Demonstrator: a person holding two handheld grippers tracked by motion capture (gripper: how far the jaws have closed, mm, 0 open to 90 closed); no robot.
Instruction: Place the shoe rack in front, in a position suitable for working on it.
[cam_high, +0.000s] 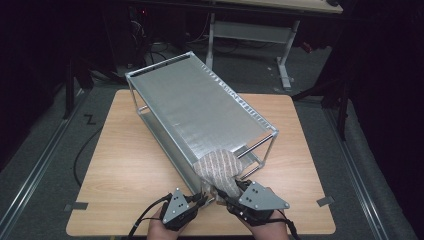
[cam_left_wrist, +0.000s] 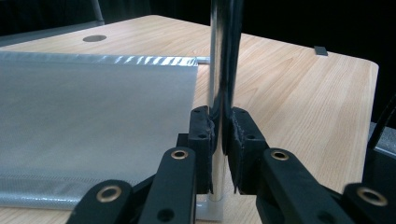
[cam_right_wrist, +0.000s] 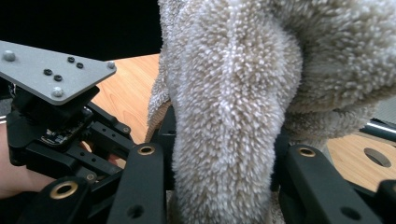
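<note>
your wooden table (cam_high: 125, 165) carries a two-tier metal shelf rack (cam_high: 200, 107) set on a slant, its far end toward the back left corner and its near end close to your hands. the top shelf is a flat silvery sheet with a perforated rim along its right side, and thin chrome rods cross the near right end. a black cable lies on the floor to the left of the table, and small grey tape marks sit at the table's near left and near right edges. behind the table stands another desk frame (cam_high: 250, 30) in the dark.

the rack takes up the middle of the table, leaving bare wood to the left and to the right of it; only a narrow strip is free between the rack's near corner and the table's front edge, and both your hands crowd that strip.

your left gripper (cam_left_wrist: 219, 135) is clenched on the rack's upright chrome post (cam_left_wrist: 219, 56), pads pressed to both sides of it just above its foot. your right gripper (cam_right_wrist: 224, 154) is grasping a beige ribbed towel (cam_high: 217, 170), which drapes over the rack's near corner; its fluffy fold bulges up between the jaws.
</note>
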